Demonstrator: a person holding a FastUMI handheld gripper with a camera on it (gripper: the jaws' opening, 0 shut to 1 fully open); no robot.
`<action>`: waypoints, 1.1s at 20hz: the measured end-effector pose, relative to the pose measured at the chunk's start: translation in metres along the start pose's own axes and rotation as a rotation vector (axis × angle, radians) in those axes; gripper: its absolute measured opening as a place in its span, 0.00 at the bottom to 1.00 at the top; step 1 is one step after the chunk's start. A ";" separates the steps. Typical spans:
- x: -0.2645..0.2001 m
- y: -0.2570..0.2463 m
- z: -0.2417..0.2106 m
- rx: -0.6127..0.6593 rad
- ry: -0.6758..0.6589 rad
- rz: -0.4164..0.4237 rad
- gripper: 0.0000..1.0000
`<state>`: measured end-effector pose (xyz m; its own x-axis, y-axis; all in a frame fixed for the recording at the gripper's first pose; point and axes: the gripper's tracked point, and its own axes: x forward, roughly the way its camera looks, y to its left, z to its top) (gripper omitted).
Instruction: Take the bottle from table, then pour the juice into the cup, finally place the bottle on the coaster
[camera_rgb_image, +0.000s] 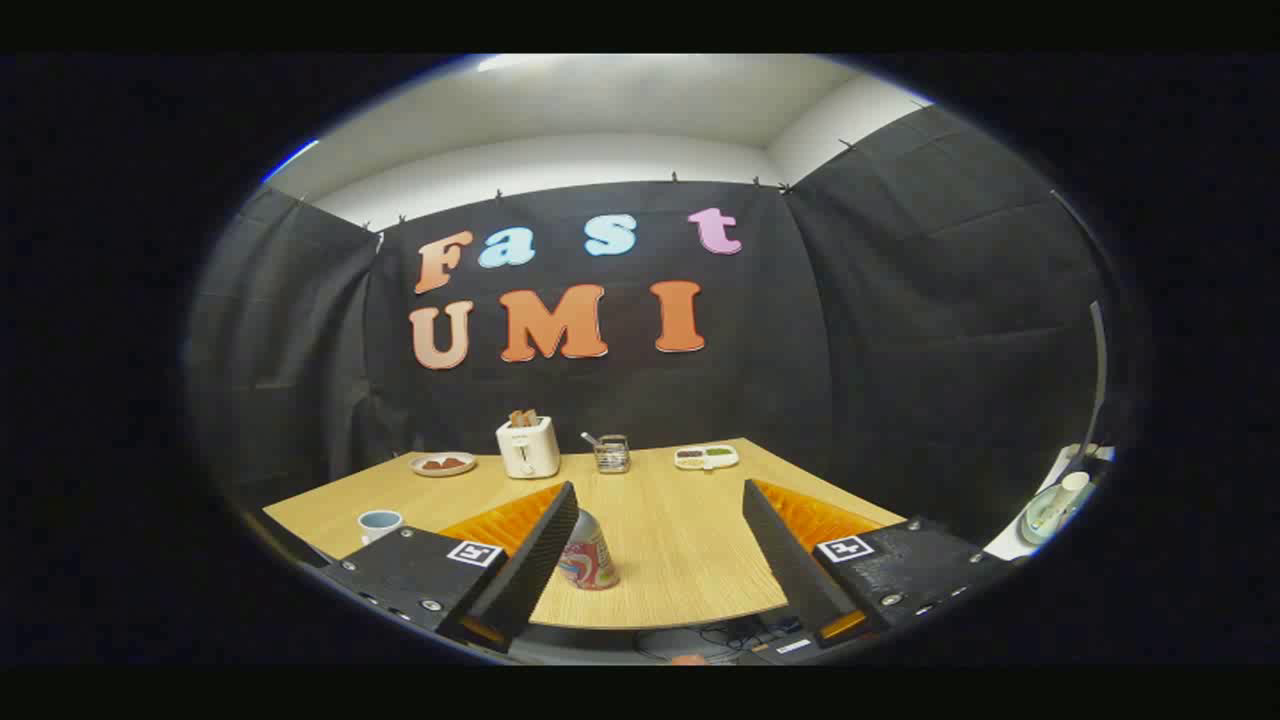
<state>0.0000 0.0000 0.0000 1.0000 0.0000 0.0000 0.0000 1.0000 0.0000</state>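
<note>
Wooden table (690, 560) fills the middle of the booth, and the bottle (590, 553) stands upright on it near the front edge, partly tucked behind the left finger. The gripper (655, 560) has its fingers spread wide apart with nothing between them but bare table; neither finger seems to press on the bottle, though the left one hides its side so I can't be sure of contact. That wide spread looks like readiness for the grab: the bottle sits off to the left of the gap, so I'd judge the gripper needs to shift left to centre it before closing.

The cup (380, 524) waits to the left of the bottle, near the table's left corner, close enough that a pour would be a short swing. Along the far edge, well out of the working area, are a plate (443, 464), a toaster (528, 447), a small wire holder (611, 454) and a divided tray (706, 457). I can't pick out a coaster from here. The task looks barely begun, with the bottle not yet taken.
</note>
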 end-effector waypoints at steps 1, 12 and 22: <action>0.001 0.000 -0.002 0.000 0.006 -0.004 0.98; 0.008 0.040 -0.009 -0.083 0.010 0.012 0.99; 0.007 0.064 -0.021 -0.148 0.004 0.016 0.98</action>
<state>0.0066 0.0645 -0.0207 0.9999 0.0158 -0.0048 -0.0163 0.9889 -0.1477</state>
